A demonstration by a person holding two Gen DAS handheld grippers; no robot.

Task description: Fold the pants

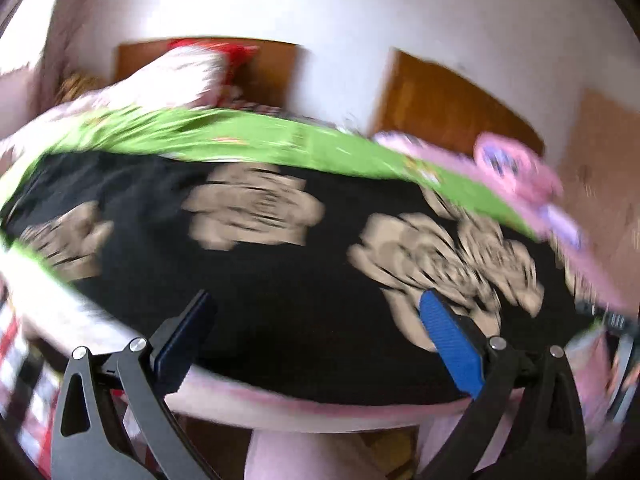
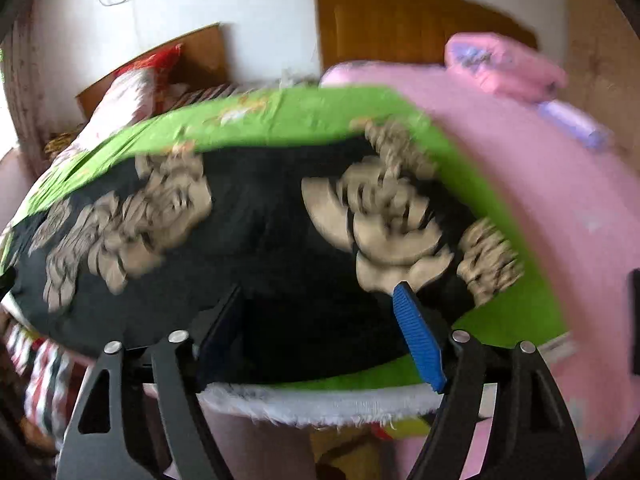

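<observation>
- While both views blur, black pants (image 1: 280,280) with beige flower prints lie spread flat across a green sheet (image 1: 224,136) on the bed.
- Left gripper (image 1: 316,312) hangs above the pants' near edge, blue-padded fingers (image 1: 452,344) wide apart, gripping nothing.
- Right gripper (image 2: 320,304) hangs above the same near edge, jaws spread, empty.
- Pink bedding (image 2: 560,184) lies right of the pants, a pink pillow (image 2: 504,64) beyond them.
</observation>
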